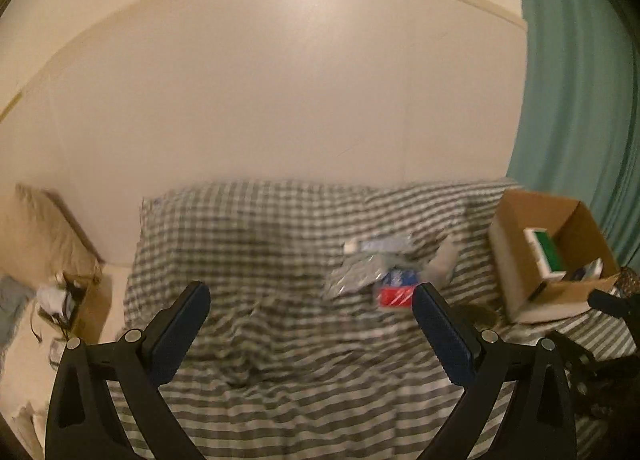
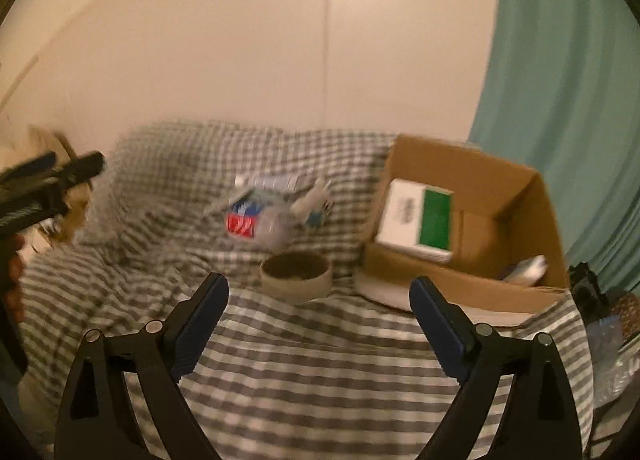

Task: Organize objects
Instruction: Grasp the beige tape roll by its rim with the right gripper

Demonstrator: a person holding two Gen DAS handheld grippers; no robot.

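Observation:
A small pile of packets lies on the checked bed sheet: a red and blue packet (image 1: pixel 396 292) (image 2: pixel 242 219), a silver foil pack (image 1: pixel 354 276) and a white tube (image 1: pixel 378 244) (image 2: pixel 270 181). A round tan bowl (image 2: pixel 296 275) sits in front of the pile. An open cardboard box (image 1: pixel 550 256) (image 2: pixel 468 219) at the right holds a white and green carton (image 1: pixel 544 254) (image 2: pixel 418 219). My left gripper (image 1: pixel 310 300) is open and empty, short of the pile. My right gripper (image 2: pixel 320 292) is open and empty, just before the bowl.
A teal curtain (image 1: pixel 576 99) (image 2: pixel 560 99) hangs at the right behind the box. A cream wall (image 1: pixel 280 79) backs the bed. A tan pillow (image 1: pixel 40 232) and clutter (image 1: pixel 60 304) lie at the left. The other gripper shows at each view's edge (image 2: pixel 48 179).

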